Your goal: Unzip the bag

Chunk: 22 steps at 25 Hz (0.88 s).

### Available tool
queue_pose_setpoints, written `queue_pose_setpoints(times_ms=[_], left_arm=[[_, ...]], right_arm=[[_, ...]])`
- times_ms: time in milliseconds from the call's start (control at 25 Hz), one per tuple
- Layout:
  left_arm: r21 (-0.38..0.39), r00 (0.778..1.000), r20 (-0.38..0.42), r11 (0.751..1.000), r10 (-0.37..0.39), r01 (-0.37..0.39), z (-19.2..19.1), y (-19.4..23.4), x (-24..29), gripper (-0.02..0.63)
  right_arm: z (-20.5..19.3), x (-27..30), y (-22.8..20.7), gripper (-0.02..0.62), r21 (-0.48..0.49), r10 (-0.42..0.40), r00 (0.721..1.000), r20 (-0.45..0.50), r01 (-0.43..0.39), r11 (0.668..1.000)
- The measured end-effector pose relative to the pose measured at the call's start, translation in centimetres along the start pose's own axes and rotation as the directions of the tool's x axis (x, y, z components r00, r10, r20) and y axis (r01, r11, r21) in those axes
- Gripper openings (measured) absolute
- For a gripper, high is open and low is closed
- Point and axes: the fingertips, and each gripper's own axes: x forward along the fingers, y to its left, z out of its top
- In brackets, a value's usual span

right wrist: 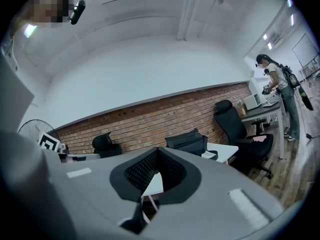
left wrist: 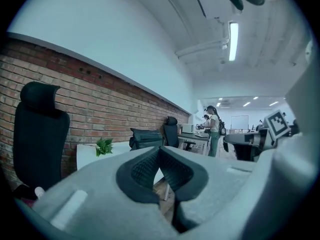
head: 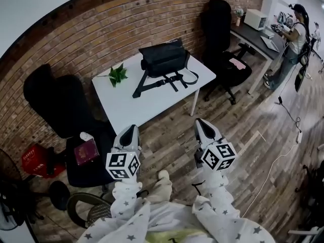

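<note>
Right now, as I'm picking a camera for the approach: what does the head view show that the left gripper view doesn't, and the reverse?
Head view only: the bag's strap trailing over the white table, a red basket on the floor. Left gripper view only: a ceiling strip light, the left gripper's ribbed pads pressed together. Both: the black bag on the table, a green sprig beside it, the brick wall.

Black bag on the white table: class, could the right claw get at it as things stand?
Probably yes: only open floor and tabletop separate the shut right claw from the black bag, though it must come closer first.
</note>
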Motion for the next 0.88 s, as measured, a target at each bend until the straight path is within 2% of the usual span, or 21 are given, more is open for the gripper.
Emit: queue_pose_setpoints(times_ms=[360, 520, 680, 880], left_arm=[[-0.017, 0.999, 0.0, 0.999, -0.041, 0.041, 1.6, 4.7, 9.0, -0.002], [-0.021, 0.998, -0.001, 0.998, -0.061, 0.061, 1.9, 6.0, 12.1, -0.002], [0.0, 0.994, -0.011, 0.994, -0.113, 0.113, 1.9, 5.5, 14.2, -0.002], [-0.006, 0.994, -0.016, 0.994, -0.109, 0.109, 1.8, 7.0, 15.6, -0.002]], right_arm=[[1.4, 9.3, -2.9, 0.008, -0.01, -0.031, 1.0, 0.0, 0.031, 0.999], [1.4, 11.7, -3.9, 0.008, -0.015, -0.048, 0.999, 0.005, 0.048, 0.999], [1.5, 13.1, -5.2, 0.008, 0.001, -0.076, 0.997, 0.016, 0.076, 0.997], [1.1, 15.5, -5.2, 0.008, 0.006, -0.071, 0.997, 0.01, 0.071, 0.997]])
